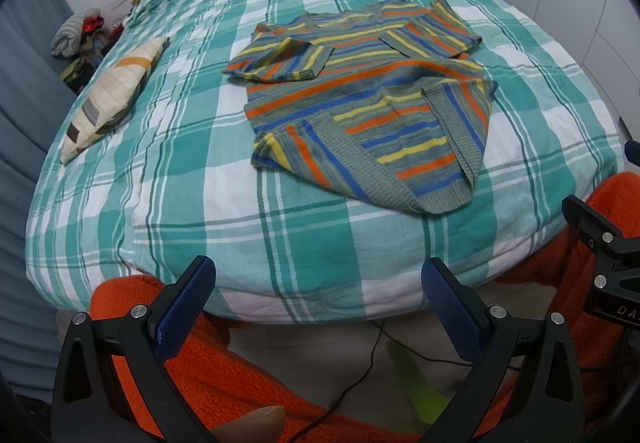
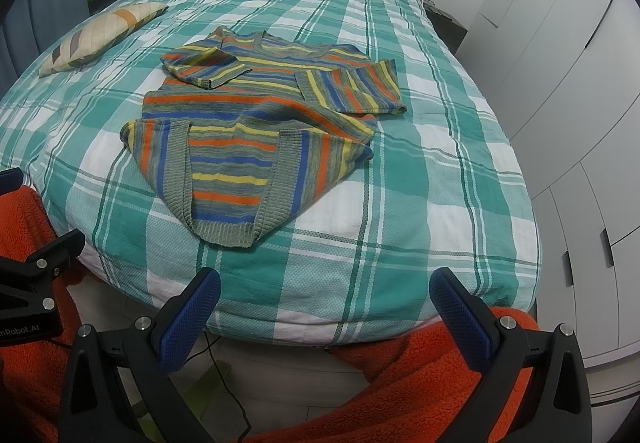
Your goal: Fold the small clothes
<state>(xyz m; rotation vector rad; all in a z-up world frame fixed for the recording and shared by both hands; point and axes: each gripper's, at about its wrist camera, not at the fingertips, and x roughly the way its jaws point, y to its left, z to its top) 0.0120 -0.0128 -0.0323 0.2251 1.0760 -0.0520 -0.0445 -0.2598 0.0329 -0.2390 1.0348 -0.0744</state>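
striped sweater (image 1: 360, 103) partly folded, both sleeves and hem corners turned in, flat mid-bed | plaid bedspread (image 1: 200, 163) beneath | patterned pillow (image 1: 108, 95) at 9 o'clock | left tongs (image 1: 318, 299) released, empty | right tongs (image 2: 324, 307) released, empty, 6 o'clock

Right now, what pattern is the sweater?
Orange, yellow, blue and grey-green stripes on the sweater; clearest in the left wrist view.

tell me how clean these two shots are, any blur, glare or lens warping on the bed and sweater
Left wrist view: strong fisheye bulge curves the plaid bed edges, dark vignette in the corners; striped sweater sharp, light even and soft, no glare. Right wrist view: same barrel warp bends the wardrobe doors; sweater crisp, no motion blur, only faint shadows under its folds.
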